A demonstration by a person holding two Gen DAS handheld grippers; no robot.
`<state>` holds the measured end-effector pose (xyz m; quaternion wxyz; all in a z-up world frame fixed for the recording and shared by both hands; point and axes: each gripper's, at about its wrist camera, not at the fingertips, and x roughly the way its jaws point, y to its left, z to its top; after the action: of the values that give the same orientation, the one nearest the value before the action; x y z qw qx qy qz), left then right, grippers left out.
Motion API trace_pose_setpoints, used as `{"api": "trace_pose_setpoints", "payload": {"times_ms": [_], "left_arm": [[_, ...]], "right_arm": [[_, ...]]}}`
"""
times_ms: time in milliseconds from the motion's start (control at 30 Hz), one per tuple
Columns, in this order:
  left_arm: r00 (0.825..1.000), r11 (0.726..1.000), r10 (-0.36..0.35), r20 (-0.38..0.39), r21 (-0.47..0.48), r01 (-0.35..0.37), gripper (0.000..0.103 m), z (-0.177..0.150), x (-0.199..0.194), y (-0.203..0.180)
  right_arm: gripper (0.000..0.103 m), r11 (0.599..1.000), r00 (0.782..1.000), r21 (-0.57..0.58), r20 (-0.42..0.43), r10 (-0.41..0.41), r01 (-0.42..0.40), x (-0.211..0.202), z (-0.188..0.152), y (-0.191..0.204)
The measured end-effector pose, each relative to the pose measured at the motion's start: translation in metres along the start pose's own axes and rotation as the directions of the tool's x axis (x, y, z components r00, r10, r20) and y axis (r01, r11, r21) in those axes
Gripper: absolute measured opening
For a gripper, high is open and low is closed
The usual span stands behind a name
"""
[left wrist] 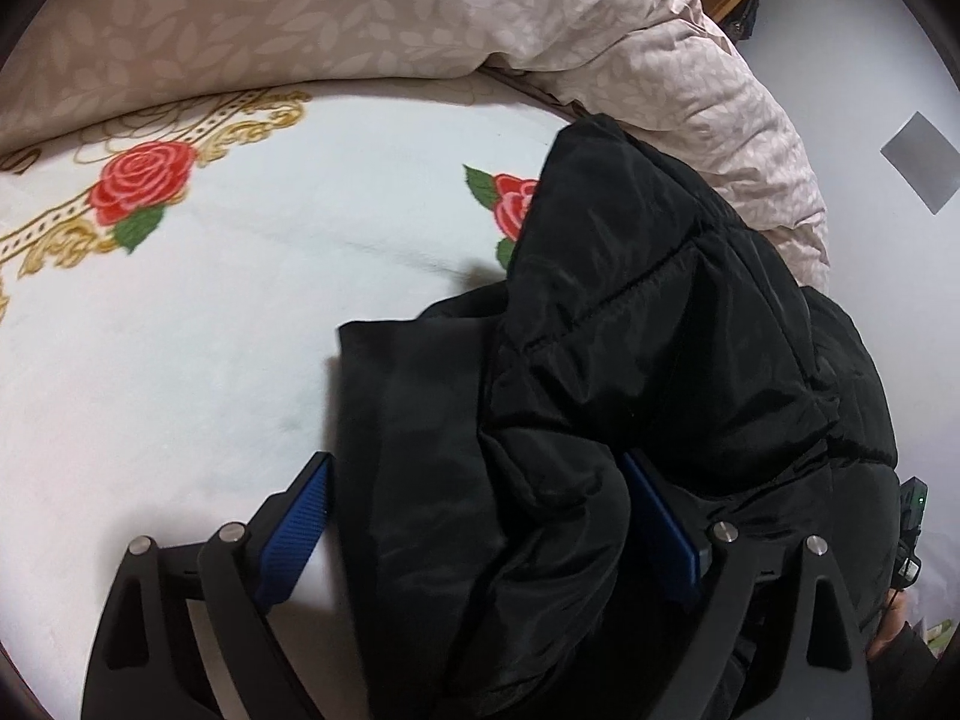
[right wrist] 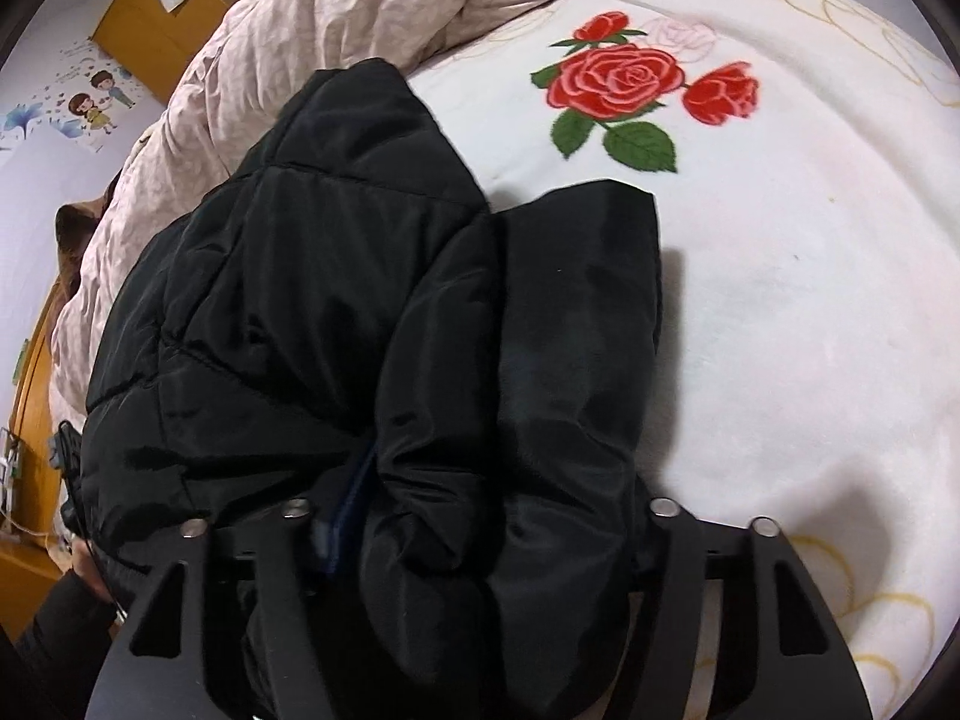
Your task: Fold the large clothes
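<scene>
A black puffer jacket (left wrist: 648,360) lies bunched on a white rose-print blanket (left wrist: 180,360). My left gripper (left wrist: 480,516) is wide open, its blue pads (left wrist: 294,534) on either side of a thick fold of the jacket; the left pad rests over the blanket. In the right wrist view the jacket (right wrist: 336,300) fills the middle. My right gripper (right wrist: 480,528) straddles a bunched jacket fold; one blue pad (right wrist: 348,516) shows at the left, the other is hidden by fabric. The jaws stand wide apart around the fold.
A pink leaf-print duvet (left wrist: 600,30) is heaped along the far edge of the bed and behind the jacket (right wrist: 336,12). A wooden cabinet (right wrist: 162,18) and a wall with stickers (right wrist: 90,102) stand beyond. The rose-print blanket (right wrist: 810,300) spreads out to the right.
</scene>
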<state>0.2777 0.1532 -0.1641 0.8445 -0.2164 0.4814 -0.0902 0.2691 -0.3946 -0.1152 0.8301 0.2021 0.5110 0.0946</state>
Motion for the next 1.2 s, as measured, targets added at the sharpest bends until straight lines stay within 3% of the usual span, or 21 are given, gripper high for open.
{"api": "trace_pose_setpoints", "payload": {"times_ms": [100,167,233,333,567,767,967,1200], "left_arm": [[1.0,0.999,-0.028,0.002,0.017,0.028,0.074,-0.003,-0.003,-0.005],[0.999,0.999,-0.04,0.008,0.025,0.039,0.054,-0.003,-0.008,-0.008],[0.999,0.999,-0.032,0.016,0.03,0.032,0.041,-0.002,-0.018,-0.012],[0.999,0.999,-0.008,0.037,0.053,0.006,0.031,0.001,-0.036,-0.02],[0.993,0.995,0.007,0.116,0.101,-0.019,0.028,-0.001,-0.095,-0.045],[0.989,0.992,0.013,0.147,0.121,-0.031,0.028,-0.018,-0.142,-0.045],[0.984,0.992,0.036,0.177,0.111,-0.056,0.028,-0.026,-0.172,-0.04],[0.974,0.993,0.062,0.216,0.087,-0.083,0.028,-0.01,-0.19,-0.021]], "right_arm": [[0.048,1.0,1.0,0.004,0.002,0.006,-0.006,-0.001,0.001,0.002],[0.04,1.0,1.0,0.005,0.005,0.011,-0.011,-0.004,0.003,0.005],[0.033,1.0,1.0,-0.006,0.006,-0.001,0.002,-0.008,0.006,0.012],[0.026,1.0,1.0,-0.015,0.018,-0.015,0.016,-0.02,0.009,0.019],[0.023,0.998,0.997,-0.057,0.083,-0.003,0.008,-0.071,0.007,0.042],[0.023,0.996,0.993,-0.086,0.111,0.033,-0.024,-0.108,-0.017,0.058],[0.023,0.993,0.992,-0.109,0.118,0.051,-0.039,-0.118,-0.028,0.077],[0.023,0.984,0.989,-0.171,0.124,0.074,-0.053,-0.107,-0.007,0.112]]}}
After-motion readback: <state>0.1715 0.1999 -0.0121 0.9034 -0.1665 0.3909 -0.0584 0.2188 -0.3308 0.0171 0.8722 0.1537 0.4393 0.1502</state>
